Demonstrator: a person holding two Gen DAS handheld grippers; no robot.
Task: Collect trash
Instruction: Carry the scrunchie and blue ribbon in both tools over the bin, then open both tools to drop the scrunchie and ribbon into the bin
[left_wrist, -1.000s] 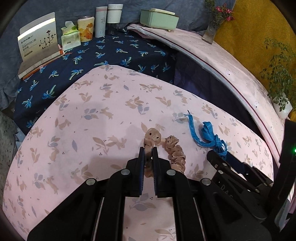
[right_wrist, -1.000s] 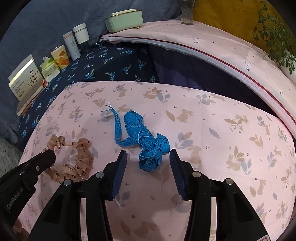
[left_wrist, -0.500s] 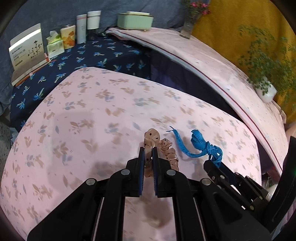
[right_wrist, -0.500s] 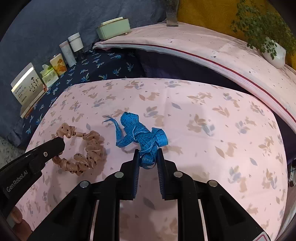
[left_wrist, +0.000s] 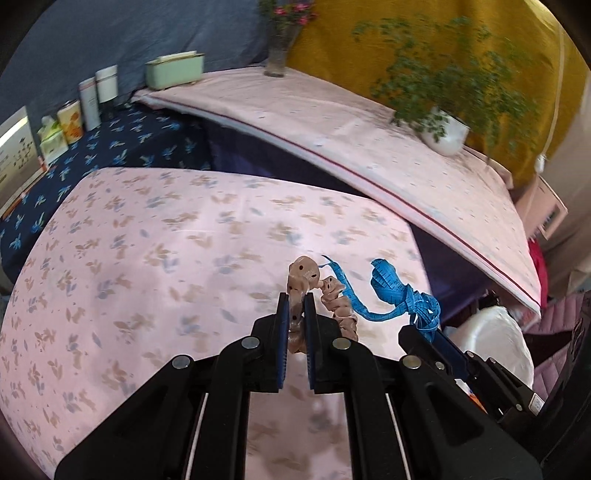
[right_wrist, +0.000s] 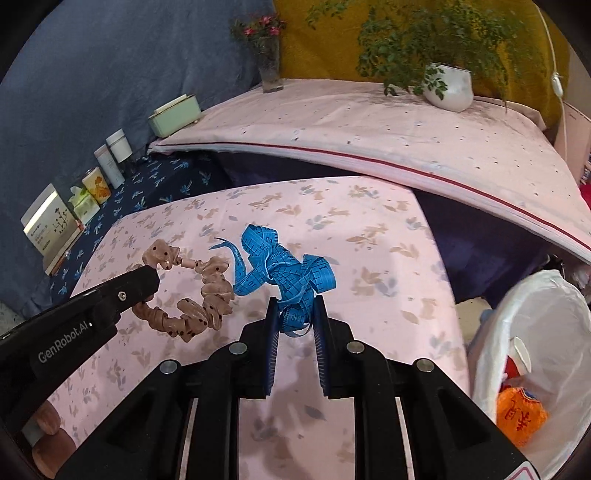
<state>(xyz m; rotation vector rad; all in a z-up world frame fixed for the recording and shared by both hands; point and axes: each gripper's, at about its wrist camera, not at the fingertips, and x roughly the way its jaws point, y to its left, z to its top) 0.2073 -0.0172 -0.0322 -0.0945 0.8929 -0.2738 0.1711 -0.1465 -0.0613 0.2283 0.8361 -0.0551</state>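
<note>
You are working over a pink sheet (right_wrist: 369, 236) printed with leaves and rabbits; behind it lies a dark blue patterned cloth (right_wrist: 177, 184), and a second pale pink cover (right_wrist: 369, 122) with a red stripe along its edge slopes across the back; a grey-blue drape and a mustard-yellow one hang behind; on the far side stand a mint-green box (right_wrist: 173, 118), two pale canisters (right_wrist: 114, 151), a tissue pack (right_wrist: 83, 201), a propped card (right_wrist: 48, 225), a glass vase of red flowers (right_wrist: 267, 66) and a white potted plant (right_wrist: 448, 86).

Your left gripper (left_wrist: 295, 310) points down at a slant, its fingers pinched tight on a tan spotted scrunchie (left_wrist: 304, 275), which hangs in a crumpled loop off the sheet; your right gripper (right_wrist: 295, 312) sits just beside it at the same slant, and its fingers have just been closing and now squeeze a tangled blue measuring tape (right_wrist: 284, 266), whose loose loops stand above the fingertips; in the right wrist view the scrunchie (right_wrist: 192, 314) and the tape nearly touch, and both are clear of the sheet.

At the right edge, below the sheet's corner, a bin lined with a white plastic bag (right_wrist: 546, 325) stands open; inside it you can see an orange wrapper (right_wrist: 517, 413) with printed characters and a white paper cup (right_wrist: 521, 354); the rest of its contents cannot be made out.
</note>
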